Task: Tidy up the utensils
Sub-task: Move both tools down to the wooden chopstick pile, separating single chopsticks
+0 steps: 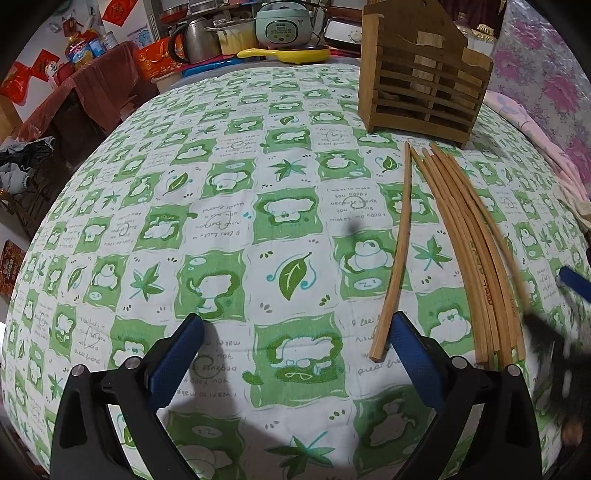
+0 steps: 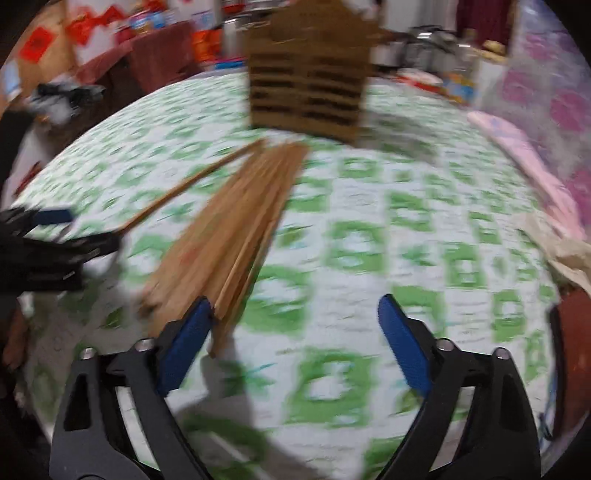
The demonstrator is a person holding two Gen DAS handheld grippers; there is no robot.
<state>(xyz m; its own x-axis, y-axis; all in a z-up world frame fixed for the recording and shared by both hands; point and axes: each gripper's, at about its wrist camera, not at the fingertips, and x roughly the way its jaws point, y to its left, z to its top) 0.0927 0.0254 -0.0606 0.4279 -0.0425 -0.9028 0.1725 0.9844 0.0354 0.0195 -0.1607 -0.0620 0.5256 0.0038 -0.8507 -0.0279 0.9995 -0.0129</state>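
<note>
Several wooden chopsticks [image 1: 476, 251] lie in a bundle on the green-and-white tablecloth [image 1: 221, 206], with one single chopstick [image 1: 397, 254] apart to their left. A slatted wooden utensil holder [image 1: 424, 74] stands upright behind them. My left gripper [image 1: 297, 332] is open and empty, its right finger beside the single chopstick's near end. My right gripper [image 2: 295, 314] is open; its left finger touches the near ends of the chopstick bundle [image 2: 229, 236]. The holder [image 2: 310, 70] is ahead in that blurred view. The right gripper also shows, blurred, in the left wrist view [image 1: 569, 295].
A rice cooker [image 1: 284, 24], kettle [image 1: 195, 38] and yellow pan [image 1: 291, 54] stand beyond the table's far edge. Pink floral cloth [image 1: 546, 96] lies along the right side. A red-draped chair [image 1: 103, 85] is at the left.
</note>
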